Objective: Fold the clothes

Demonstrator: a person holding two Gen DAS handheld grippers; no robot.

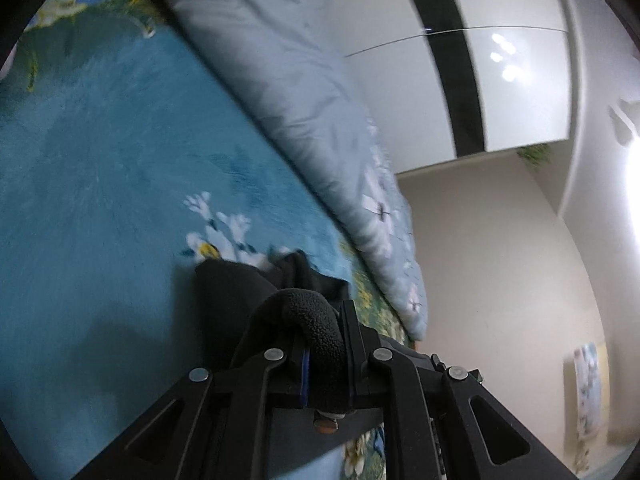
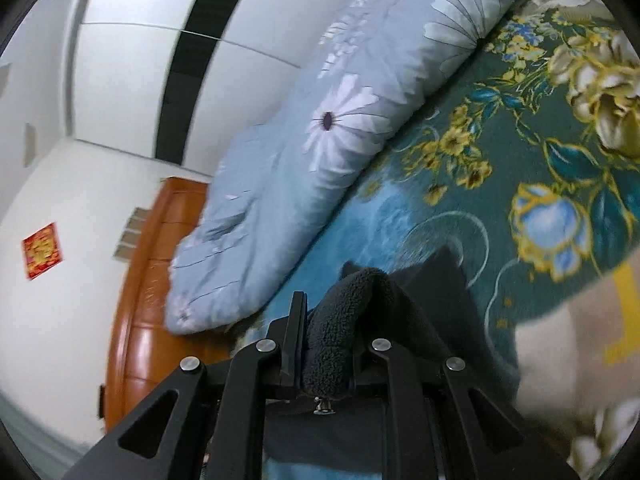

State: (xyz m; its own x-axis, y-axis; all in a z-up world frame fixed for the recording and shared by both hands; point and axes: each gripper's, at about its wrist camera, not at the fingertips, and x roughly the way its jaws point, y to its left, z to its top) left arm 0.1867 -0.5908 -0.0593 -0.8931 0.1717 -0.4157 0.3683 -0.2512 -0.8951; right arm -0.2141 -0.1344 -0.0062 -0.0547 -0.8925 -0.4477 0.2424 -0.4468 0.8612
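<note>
A dark fleece garment point(image 1: 320, 332) is pinched between the fingers of my left gripper point(image 1: 324, 320), which is shut on a thick fold of it. The rest of it hangs down dark over the teal blanket point(image 1: 100, 184). In the right wrist view my right gripper point(image 2: 330, 320) is shut on another fold of the same dark fleece garment point(image 2: 340, 320), with more of it trailing to the right over the flowered blanket point(image 2: 500, 152). Both views are tilted and blurred.
A pale blue daisy-print quilt point(image 1: 304, 112) lies rolled along the far side of the bed, also in the right wrist view point(image 2: 320, 128). A wooden headboard point(image 2: 144, 280) stands at the left. White wardrobe doors point(image 1: 520, 80) and walls lie behind. A beige cloth point(image 2: 580, 340) lies at right.
</note>
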